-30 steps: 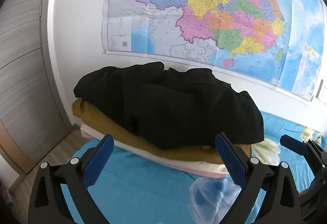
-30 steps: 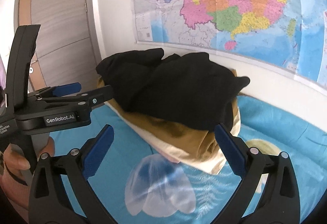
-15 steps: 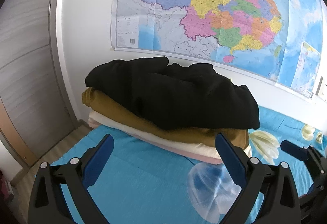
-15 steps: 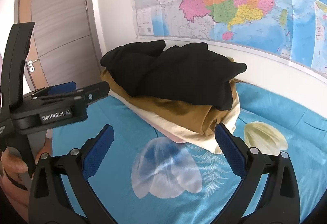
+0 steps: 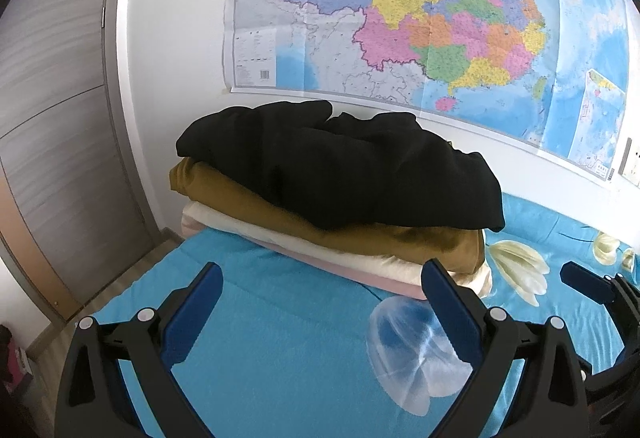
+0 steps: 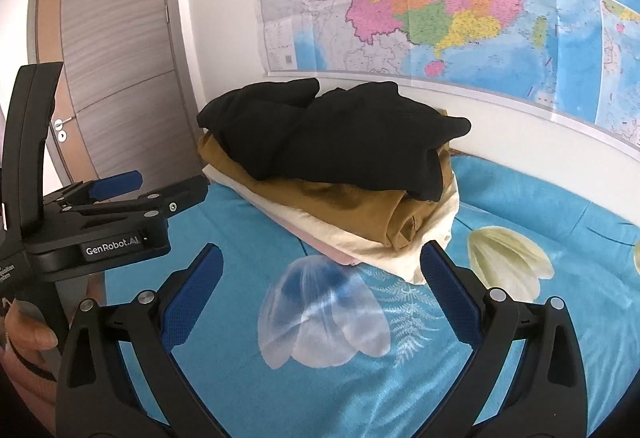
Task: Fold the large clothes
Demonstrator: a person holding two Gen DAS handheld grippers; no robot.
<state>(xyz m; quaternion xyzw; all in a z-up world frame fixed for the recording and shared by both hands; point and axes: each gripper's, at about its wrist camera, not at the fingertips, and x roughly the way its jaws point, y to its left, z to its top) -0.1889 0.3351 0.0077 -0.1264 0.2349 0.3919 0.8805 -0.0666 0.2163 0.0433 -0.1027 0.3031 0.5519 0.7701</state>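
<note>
A stack of folded clothes lies on the blue bed sheet (image 5: 280, 338) against the wall. A black garment (image 5: 340, 166) is on top, over a mustard one (image 5: 360, 234), a cream one (image 5: 320, 246) and a pink one (image 5: 360, 278). The stack also shows in the right wrist view, with the black garment (image 6: 332, 134) on top. My left gripper (image 5: 320, 302) is open and empty, short of the stack. My right gripper (image 6: 320, 286) is open and empty over the sheet (image 6: 520, 358). The left gripper (image 6: 152, 186) shows at the left of the right wrist view.
A large coloured map (image 5: 420, 10) hangs on the white wall behind the stack. A grey wooden door (image 6: 116, 50) stands at the left, beyond the bed's edge. The sheet carries printed flowers (image 6: 324, 314). The right gripper's fingertip (image 5: 584, 282) shows at the left view's right edge.
Both grippers have drawn back from the stack, which now sits farther off and smaller in both views. Both stay open and empty.
</note>
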